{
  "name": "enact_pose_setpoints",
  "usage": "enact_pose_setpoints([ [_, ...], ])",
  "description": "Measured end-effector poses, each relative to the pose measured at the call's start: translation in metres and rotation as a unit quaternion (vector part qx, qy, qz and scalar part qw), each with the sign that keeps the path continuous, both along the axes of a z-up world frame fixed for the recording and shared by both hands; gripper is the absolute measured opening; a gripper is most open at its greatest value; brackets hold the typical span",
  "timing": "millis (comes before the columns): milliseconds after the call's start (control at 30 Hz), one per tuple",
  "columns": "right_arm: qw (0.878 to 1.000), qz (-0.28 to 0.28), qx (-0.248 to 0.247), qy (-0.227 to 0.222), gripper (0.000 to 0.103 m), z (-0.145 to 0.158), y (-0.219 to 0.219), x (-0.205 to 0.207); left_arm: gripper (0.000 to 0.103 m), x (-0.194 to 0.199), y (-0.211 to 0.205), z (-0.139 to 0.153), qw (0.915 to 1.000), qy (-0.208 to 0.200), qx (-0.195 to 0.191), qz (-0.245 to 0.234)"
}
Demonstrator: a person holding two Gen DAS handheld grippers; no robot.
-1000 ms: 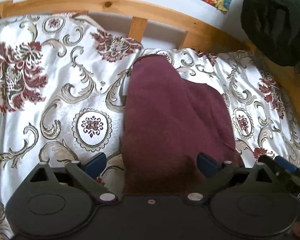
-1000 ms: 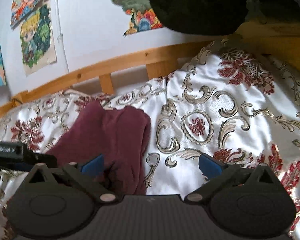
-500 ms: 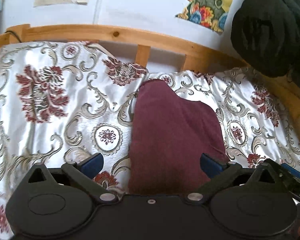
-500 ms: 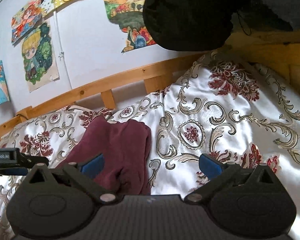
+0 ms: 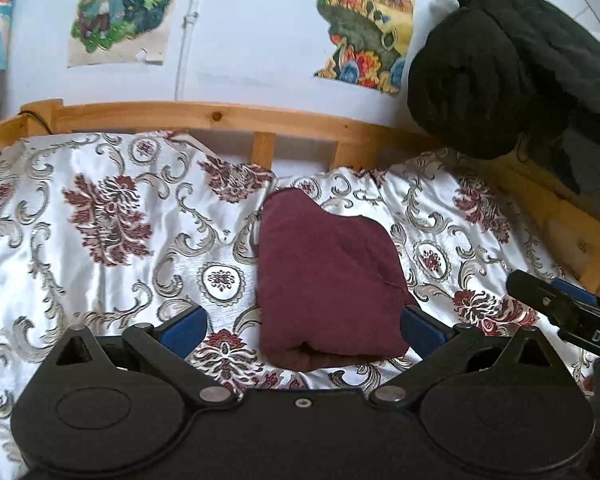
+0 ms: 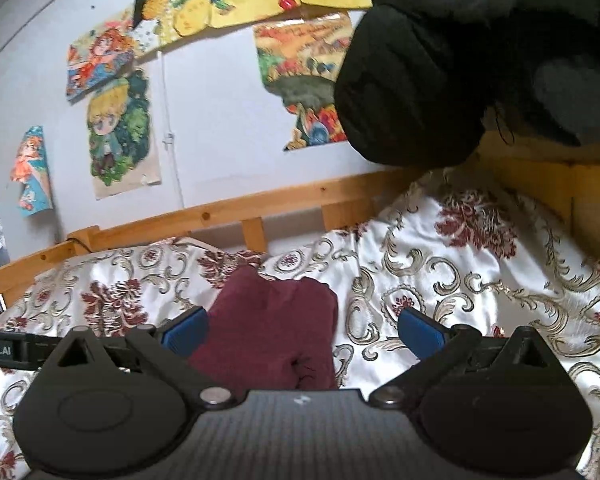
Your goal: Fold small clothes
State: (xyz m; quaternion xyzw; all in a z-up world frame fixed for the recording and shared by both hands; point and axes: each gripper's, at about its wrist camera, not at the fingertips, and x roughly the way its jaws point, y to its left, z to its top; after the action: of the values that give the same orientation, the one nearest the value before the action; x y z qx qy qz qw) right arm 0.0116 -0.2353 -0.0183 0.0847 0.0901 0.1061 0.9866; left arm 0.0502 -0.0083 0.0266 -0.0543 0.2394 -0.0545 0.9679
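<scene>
A folded garment is laid on the bedspread, near the far headboard rail; a dark bundle is set far right.

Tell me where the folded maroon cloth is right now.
The folded maroon cloth lies centre frame in the left wrist view on the floral satin bedspread, just ahead of the open left gripper, below the wooden bed rail.

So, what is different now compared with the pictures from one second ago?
Both grippers, left and right, have pulled back and tilted upward from the maroon garment, so it looks smaller and more wall shows. Nothing was grasped or released. The garment stays folded on the patterned bedspread, both grippers open.
</scene>
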Motion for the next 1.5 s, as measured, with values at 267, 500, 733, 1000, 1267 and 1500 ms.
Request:
enact_pose_setpoints([
  [267,1.0,-0.011,-0.014,-0.006,0.103,0.001,0.009,-0.039,0.102,-0.026,0.006,-0.012,0.999,-0.018,0.038,-0.014],
  [500,0.999,-0.035,-0.022,0.024,0.103,-0.016,0.008,-0.063,0.102,-0.033,0.016,-0.031,0.9996,-0.014,0.023,-0.012],
  [733,0.997,-0.047,-0.014,0.056,0.103,-0.029,0.005,-0.062,0.102,-0.031,0.019,-0.048,0.9996,0.011,0.015,-0.021],
  [1000,0.998,-0.035,-0.023,0.056,0.103,-0.033,0.012,-0.062,0.102,-0.032,0.016,-0.051,0.9995,0.013,0.023,-0.018],
  [1267,0.998,-0.033,-0.02,0.055,0.103,-0.032,0.011,-0.062,0.102,-0.032,0.016,-0.051,0.9995,0.016,0.021,-0.019],
  [1500,0.998,-0.033,-0.02,0.057,0.103,-0.032,0.011,-0.062,0.102,-0.033,0.014,-0.053,0.9994,0.017,0.022,-0.02],
])
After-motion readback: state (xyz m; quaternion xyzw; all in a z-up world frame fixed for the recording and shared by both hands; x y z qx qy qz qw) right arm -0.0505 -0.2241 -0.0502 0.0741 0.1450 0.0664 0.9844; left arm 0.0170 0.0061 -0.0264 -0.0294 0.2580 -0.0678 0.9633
